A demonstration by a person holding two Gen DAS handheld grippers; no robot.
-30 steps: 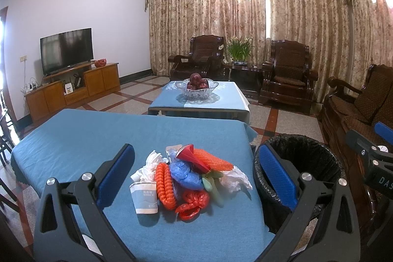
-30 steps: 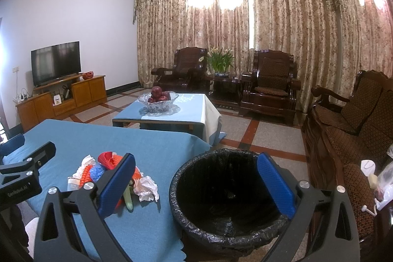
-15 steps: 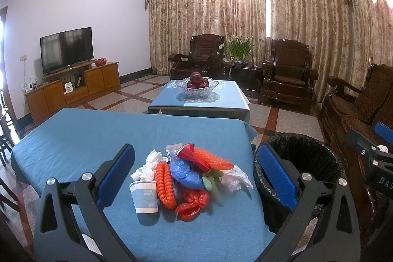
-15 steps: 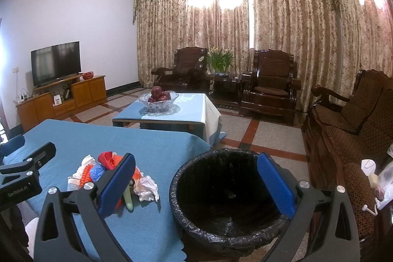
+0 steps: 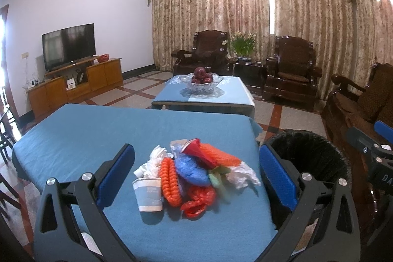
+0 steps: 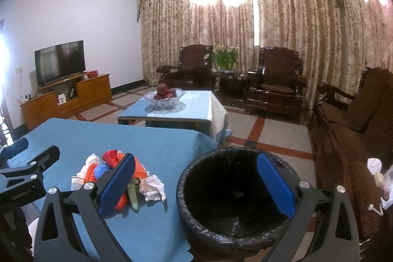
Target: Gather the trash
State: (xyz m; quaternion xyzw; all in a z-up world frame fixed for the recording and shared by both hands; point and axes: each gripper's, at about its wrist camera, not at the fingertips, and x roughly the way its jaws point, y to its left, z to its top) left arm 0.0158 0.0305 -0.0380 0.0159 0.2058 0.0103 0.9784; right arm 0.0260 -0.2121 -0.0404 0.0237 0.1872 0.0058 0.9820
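jaws wide on both grippers, empty; trash pile (image 5: 194, 174) crumpled, orange, blue, white, paper cup (image 5: 149, 193) upright.

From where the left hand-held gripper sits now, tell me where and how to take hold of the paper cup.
Grip the paper cup across its side wall, just below the rim. It stands upright at the near left edge of the trash pile, its left and near sides bare, while the orange netting crowds its right. So bring the open left hand-held gripper from the near left, probably one finger each side.
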